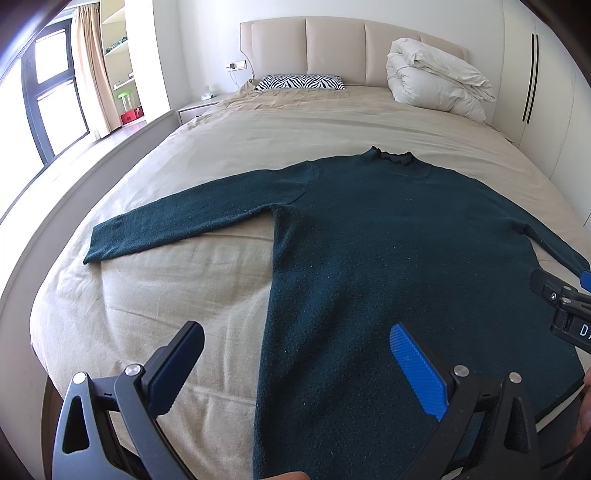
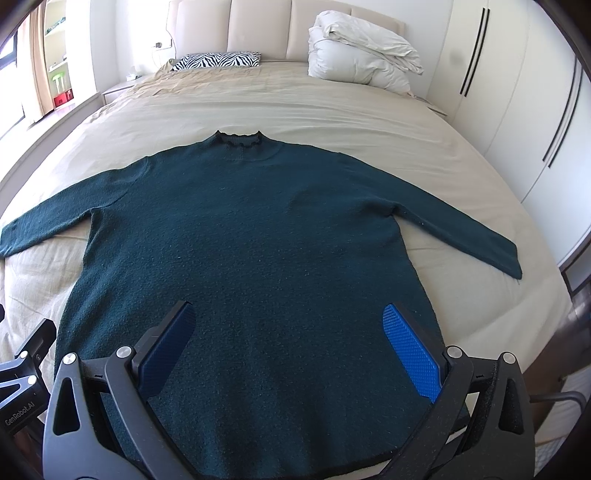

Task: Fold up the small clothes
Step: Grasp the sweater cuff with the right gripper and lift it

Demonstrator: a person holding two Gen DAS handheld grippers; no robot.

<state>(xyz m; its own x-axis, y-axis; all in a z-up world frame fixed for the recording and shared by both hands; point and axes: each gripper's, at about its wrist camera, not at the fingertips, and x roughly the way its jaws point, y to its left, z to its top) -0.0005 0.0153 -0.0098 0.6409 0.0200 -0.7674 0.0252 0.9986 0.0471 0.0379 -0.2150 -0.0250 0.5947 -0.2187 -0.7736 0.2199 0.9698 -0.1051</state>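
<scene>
A dark green sweater lies flat and face up on a bed covered with a beige sheet, collar toward the headboard, both sleeves spread outward, hem at the near edge. The left sleeve angles down toward the bed's left side; the right sleeve reaches toward its right side. The sheet is lightly wrinkled on either side of the body. At the bed's head, a zebra-print pillow lies to the left and a folded white duvet to the right, against the padded beige headboard. White wardrobe doors with dark vertical handles line the right wall; a window with curtain and shelves stands to the left. The left gripper is above the sweater's lower left edge, fingers spread wide, nothing between them. The right gripper is above the lower body of the sweater, likewise spread wide and empty. Each gripper's side shows at the edge of the other's view.
</scene>
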